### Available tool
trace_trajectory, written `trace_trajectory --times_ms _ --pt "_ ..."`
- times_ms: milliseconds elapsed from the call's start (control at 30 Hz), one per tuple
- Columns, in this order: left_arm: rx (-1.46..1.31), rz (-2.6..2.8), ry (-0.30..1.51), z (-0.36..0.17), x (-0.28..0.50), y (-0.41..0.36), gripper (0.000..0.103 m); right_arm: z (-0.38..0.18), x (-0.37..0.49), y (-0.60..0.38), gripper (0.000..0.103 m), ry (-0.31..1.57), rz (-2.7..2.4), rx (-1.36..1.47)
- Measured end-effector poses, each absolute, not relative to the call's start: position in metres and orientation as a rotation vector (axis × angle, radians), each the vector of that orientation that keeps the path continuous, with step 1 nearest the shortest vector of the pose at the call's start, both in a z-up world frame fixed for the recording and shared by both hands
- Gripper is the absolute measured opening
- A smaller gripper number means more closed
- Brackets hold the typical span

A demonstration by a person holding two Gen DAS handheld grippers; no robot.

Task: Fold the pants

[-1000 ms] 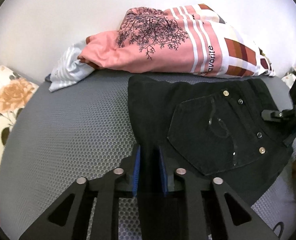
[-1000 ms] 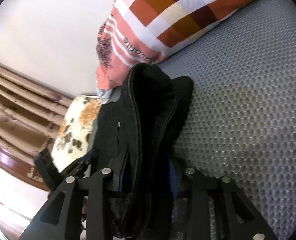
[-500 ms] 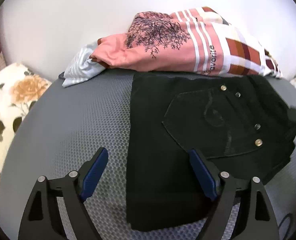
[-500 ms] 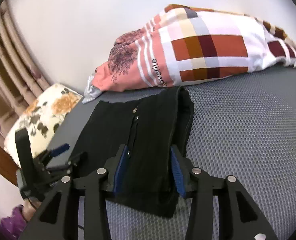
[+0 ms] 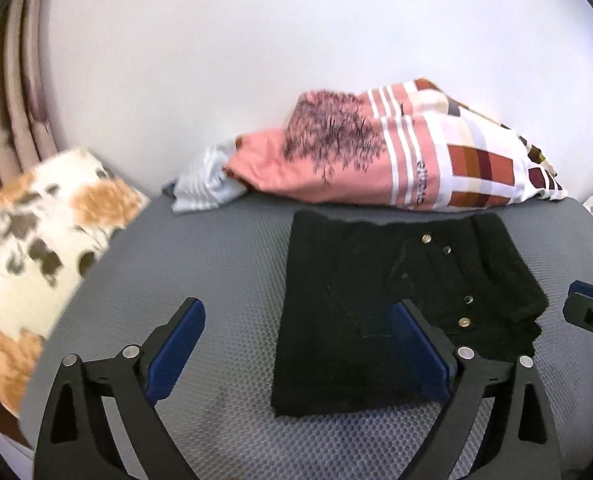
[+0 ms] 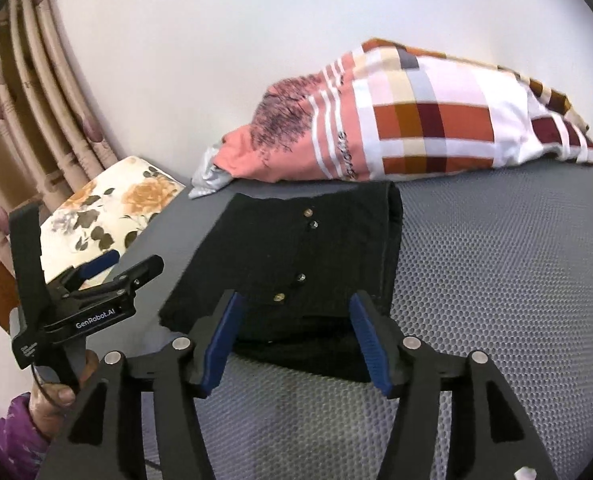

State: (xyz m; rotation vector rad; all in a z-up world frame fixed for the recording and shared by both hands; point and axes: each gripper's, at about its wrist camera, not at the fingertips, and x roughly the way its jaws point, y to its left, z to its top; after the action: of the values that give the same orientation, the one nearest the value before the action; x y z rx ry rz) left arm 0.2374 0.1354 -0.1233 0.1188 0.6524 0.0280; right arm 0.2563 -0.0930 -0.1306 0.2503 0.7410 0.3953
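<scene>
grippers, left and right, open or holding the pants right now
left gripper: jaws opening wide, holding nothing.
right gripper: jaws opening, clear of the black pants.

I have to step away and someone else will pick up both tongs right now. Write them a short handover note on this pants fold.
Left tongs: jaws opening wide, nothing between them, above the grey mat.
Right tongs: jaws opening, nothing gripped, just short of the near edge of the pants.
Black pants: folded into a compact rectangle on the mat, back pocket and rivets up, in front of the pink and checked pillow.
Done: the fold looks complete and both tongs have let go.
Left: probably only a check that the right-hand edge lies flat; it looks slightly bunched.
</scene>
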Motion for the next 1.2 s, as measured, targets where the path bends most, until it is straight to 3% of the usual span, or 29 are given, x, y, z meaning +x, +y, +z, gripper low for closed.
trace_trajectory --times_ms 167,533,867,1200 --pt "0.074 0.021 0.534 -0.078 0.199 0.131 0.103 -0.104 0.235 -0.090 0.062 0.686 0.410 0.236" --pt "-0.049 0.113 0.385 0.010 0.134 0.129 0.103 -0.051 0.189 -0.104 0.069 0.577 0.400 0.254" --pt "0.008 0.161 0.333 0.017 0.094 0.105 0.103 -0.024 0.160 -0.107 0.078 0.527 0.386 0.222" --pt "0.024 0.127 0.446 -0.003 0.092 0.098 0.103 -0.025 0.154 -0.100 0.081 0.562 0.364 0.182"
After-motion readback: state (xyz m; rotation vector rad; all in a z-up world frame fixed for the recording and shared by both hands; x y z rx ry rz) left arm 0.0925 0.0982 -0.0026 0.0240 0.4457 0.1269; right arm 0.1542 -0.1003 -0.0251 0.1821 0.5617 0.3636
